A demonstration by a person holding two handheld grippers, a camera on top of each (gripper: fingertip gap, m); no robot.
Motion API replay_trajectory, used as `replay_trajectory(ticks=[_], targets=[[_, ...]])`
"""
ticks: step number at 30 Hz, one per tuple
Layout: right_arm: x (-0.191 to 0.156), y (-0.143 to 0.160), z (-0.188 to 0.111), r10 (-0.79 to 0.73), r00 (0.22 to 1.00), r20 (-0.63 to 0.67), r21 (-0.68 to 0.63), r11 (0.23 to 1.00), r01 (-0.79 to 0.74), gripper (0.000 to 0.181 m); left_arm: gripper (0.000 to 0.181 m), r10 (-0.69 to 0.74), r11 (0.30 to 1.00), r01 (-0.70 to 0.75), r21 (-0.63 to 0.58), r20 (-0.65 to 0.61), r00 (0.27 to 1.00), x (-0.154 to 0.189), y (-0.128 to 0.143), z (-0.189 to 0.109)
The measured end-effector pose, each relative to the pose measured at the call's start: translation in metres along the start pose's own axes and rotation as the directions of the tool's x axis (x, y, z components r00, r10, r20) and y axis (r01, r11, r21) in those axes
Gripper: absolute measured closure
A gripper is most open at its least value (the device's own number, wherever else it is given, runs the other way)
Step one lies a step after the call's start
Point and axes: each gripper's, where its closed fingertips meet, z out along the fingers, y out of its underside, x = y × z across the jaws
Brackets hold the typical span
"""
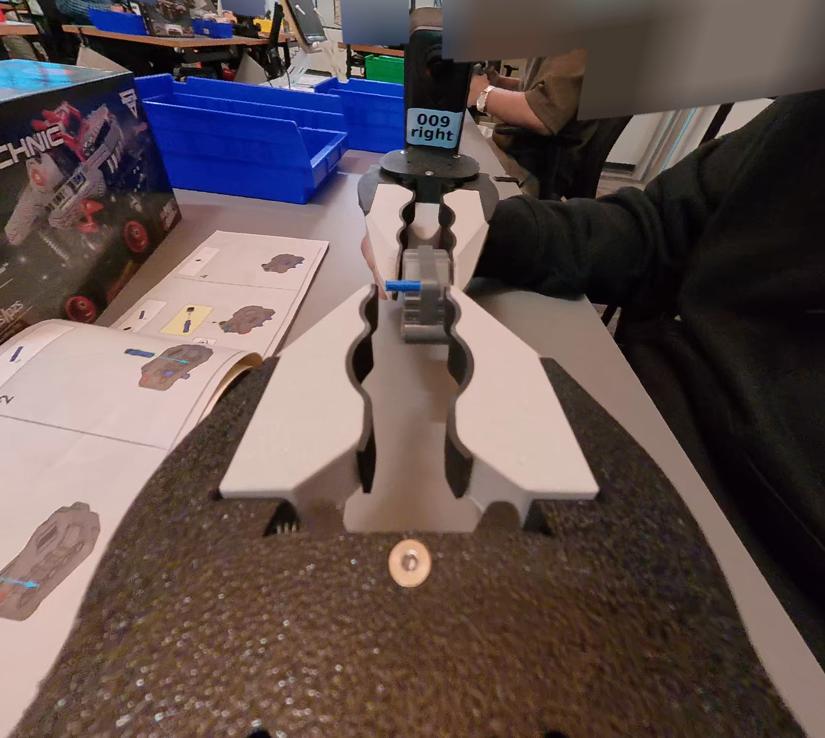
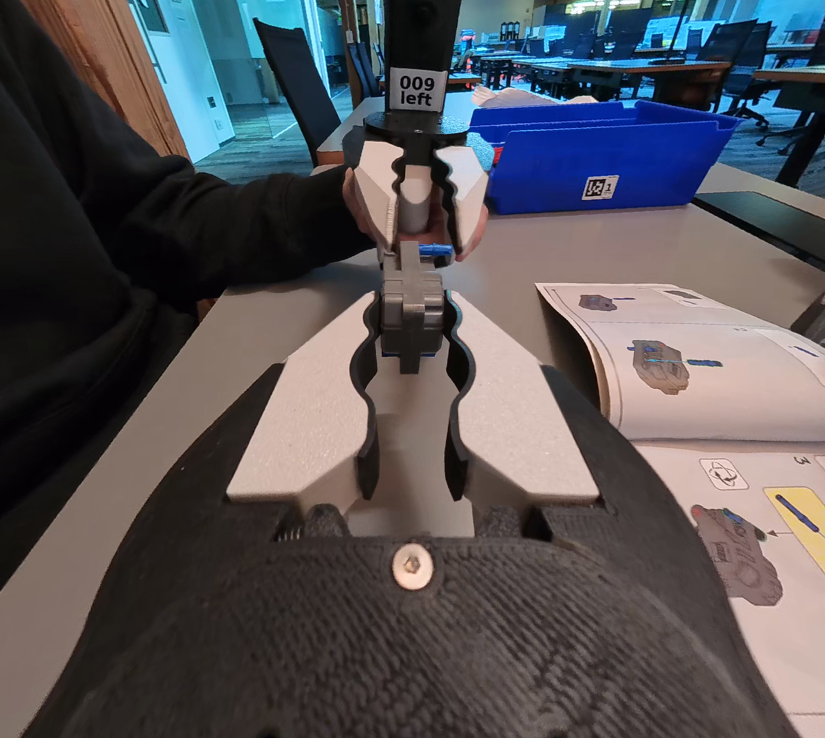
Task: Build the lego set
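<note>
A grey lego assembly (image 2: 410,317) is held above the grey table (image 2: 580,243), and my right gripper (image 2: 410,306) is shut on its sides. A blue pin (image 2: 433,249) sticks sideways out of its upper part. In the left wrist view my left gripper (image 1: 413,292) faces the right gripper (image 1: 426,266). Its jaws are closed in, one fingertip (image 1: 372,297) against the free end of the blue pin (image 1: 402,285), the other against the far side of the assembly (image 1: 428,301). The left gripper also shows in the right wrist view (image 2: 424,250).
An open instruction booklet (image 1: 134,359) (image 2: 714,359) lies on the table beside the grippers. The set's box (image 1: 67,190) stands at the left. Blue bins (image 1: 250,145) (image 2: 602,154) stand behind. A person's black sleeves (image 1: 625,248) (image 2: 178,225) lie along the table edge. The grippers are tip to tip, or close to it.
</note>
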Motion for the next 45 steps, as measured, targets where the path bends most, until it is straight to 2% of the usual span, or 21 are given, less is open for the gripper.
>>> replay_trajectory(ticks=[10, 32, 45], targets=[[-0.010, 0.000, 0.000, 0.011, 0.997, 0.070, 0.002, 1.000, -0.011, 0.156, 0.161, 0.015, 1.000, -0.016, -0.005, -0.068, 0.998, 0.012, 0.001, 0.000], [-0.013, 0.001, 0.000, 0.009, 0.996, 0.087, -0.010, 1.000, -0.008, 0.156, 0.162, 0.072, 0.996, -0.075, -0.051, -0.062, 0.996, 0.016, 0.003, 0.000], [-0.014, 0.002, 0.001, 0.026, 0.995, 0.094, -0.017, 1.000, -0.024, 0.156, 0.161, 0.024, 0.999, -0.028, -0.039, -0.080, 0.997, 0.015, 0.004, 0.000]])
